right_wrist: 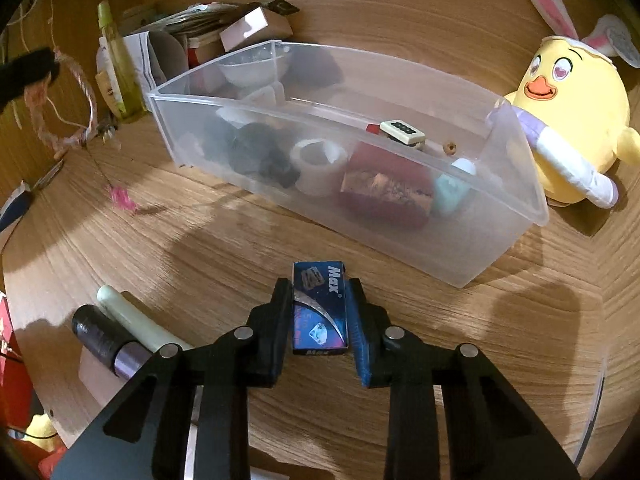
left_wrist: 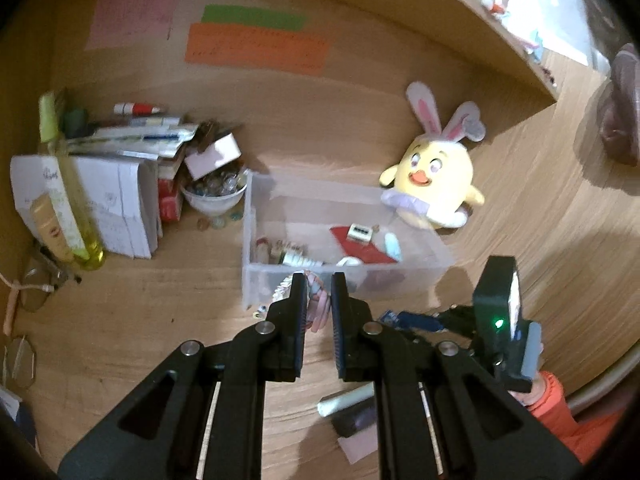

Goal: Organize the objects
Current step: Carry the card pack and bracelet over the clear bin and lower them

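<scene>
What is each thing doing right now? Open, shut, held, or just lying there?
Left hand-held gripper: shut on a pinkish beaded string.
Right hand-held gripper: closed around the small blue box.
Clear plastic bin: open on top, partly filled.
Yellow plush chick: sits beside the bin.
Dark tube: lying on the desk.

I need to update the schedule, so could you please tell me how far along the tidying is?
Done: several small items lie in the clear bin. In hand: the left gripper holds a pinkish string item; the right gripper flanks the blue Max box. Left: two tubes on the table.
</scene>
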`<state>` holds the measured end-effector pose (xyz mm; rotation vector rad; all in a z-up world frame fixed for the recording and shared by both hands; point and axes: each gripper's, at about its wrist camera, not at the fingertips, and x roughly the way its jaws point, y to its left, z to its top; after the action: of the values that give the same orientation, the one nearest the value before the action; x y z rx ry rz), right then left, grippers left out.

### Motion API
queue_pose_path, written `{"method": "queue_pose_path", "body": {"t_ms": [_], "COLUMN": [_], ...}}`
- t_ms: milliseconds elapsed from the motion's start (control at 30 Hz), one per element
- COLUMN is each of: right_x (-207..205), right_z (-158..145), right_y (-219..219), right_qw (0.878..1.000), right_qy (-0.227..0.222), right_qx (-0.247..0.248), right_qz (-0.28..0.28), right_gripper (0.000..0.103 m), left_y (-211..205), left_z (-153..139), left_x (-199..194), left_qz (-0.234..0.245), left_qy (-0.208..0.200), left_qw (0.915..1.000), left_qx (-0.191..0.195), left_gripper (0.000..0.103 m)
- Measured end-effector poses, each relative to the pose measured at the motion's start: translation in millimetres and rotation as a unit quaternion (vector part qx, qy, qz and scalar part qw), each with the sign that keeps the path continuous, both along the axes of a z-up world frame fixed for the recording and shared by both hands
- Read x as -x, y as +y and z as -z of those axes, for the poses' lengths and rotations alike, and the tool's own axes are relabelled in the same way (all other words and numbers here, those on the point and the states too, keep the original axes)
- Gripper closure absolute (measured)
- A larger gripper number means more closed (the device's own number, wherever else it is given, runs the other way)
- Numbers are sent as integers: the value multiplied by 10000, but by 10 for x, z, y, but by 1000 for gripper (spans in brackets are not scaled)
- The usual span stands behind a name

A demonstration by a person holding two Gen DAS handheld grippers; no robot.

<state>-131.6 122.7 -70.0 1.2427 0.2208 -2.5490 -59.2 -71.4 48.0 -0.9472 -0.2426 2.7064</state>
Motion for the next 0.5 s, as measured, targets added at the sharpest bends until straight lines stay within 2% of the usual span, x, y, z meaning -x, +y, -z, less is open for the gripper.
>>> {"method": "queue_pose_path", "body": {"t_ms": [200,500], "right_x": [-54,-168], "right_z": [-114,-505], "right_y": [32,89], "right_qw": [9996,9966], "right_qy": [185,663], "right_qx": [220,491], "right_qz": [15,16], "right_gripper": [78,78], "left_y": [90,145], "left_z": [-85,75], "left_x": [41,340], "left_qz": [90,281], "left_qy": [135,-218], "left_qw": [9999,9989], "left_qx": [-15,-295], "left_gripper": [92,92]}}
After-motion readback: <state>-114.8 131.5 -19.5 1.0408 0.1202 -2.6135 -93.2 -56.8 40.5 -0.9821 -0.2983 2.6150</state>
